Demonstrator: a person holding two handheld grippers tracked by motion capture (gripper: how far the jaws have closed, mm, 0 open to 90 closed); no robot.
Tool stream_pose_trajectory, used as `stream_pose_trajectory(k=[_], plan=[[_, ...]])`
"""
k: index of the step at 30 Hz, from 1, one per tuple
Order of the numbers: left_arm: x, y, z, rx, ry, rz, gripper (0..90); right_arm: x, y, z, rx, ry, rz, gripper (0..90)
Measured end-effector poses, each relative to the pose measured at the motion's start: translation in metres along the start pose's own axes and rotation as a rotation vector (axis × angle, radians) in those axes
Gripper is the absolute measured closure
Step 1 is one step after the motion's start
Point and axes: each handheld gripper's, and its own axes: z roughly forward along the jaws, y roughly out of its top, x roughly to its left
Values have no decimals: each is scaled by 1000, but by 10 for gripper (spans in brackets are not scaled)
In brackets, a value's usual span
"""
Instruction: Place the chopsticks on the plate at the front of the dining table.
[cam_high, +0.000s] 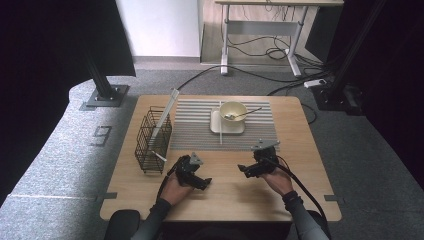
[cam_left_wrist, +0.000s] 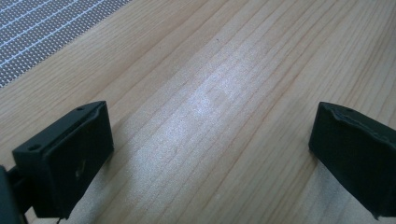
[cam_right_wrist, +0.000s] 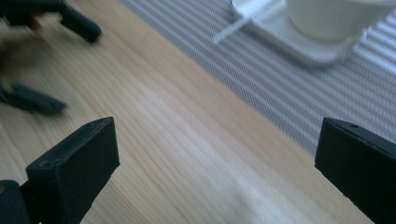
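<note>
A cream bowl (cam_high: 233, 111) with a spoon (cam_high: 246, 113) in it stands on a square white plate (cam_high: 216, 126) on a striped grey placemat (cam_high: 190, 125). A thin white stick (cam_high: 220, 131) lies along the plate's left side. My left gripper (cam_high: 202, 183) hovers low over bare wood near the table's front, open, with nothing between its fingers (cam_left_wrist: 65, 158). My right gripper (cam_high: 245, 171) is open too and holds nothing. The right gripper view looks toward the bowl (cam_right_wrist: 336, 18), the plate (cam_right_wrist: 317, 51) and the stick (cam_right_wrist: 231, 30), with the left gripper (cam_right_wrist: 70, 21) blurred at top left.
A black wire basket (cam_high: 152, 140) stands at the table's left with a long pale flat utensil (cam_high: 166, 112) leaning out of it. The placemat's corner (cam_left_wrist: 37, 28) lies ahead of the left gripper. Cables trail from both grippers toward the front edge.
</note>
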Motion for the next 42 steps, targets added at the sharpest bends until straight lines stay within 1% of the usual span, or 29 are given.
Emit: stream_pose_trajectory(k=[2,7,11,15,20,26,33,37,39,42], plan=[[0,0,0,0,0,0,0,3,12,-2,-14,9,-11,0],[0,0,0,1,-2,1,0,14,40,-3,-46,36,-61,0],[0,0,0,1,-2,1,0,21,60,1,-54,72,-89,0],[0,0,0,1,-2,1,0,29,79,6,-52,97,-122,0],[0,0,0,1,-3,2,0,37,103,9,-71,145,-122,0],[0,0,0,0,-2,1,0,46,126,14,-80,182,-136,0],[0,0,0,0,-2,0,0,61,147,22,-87,236,-155,0],[0,0,0,-1,-2,0,0,70,154,26,-89,260,-162,0],[0,1,1,-1,-3,-1,0,75,156,26,-90,286,-159,0],[0,1,1,-2,-3,-2,0,82,159,26,-89,298,-176,0]])
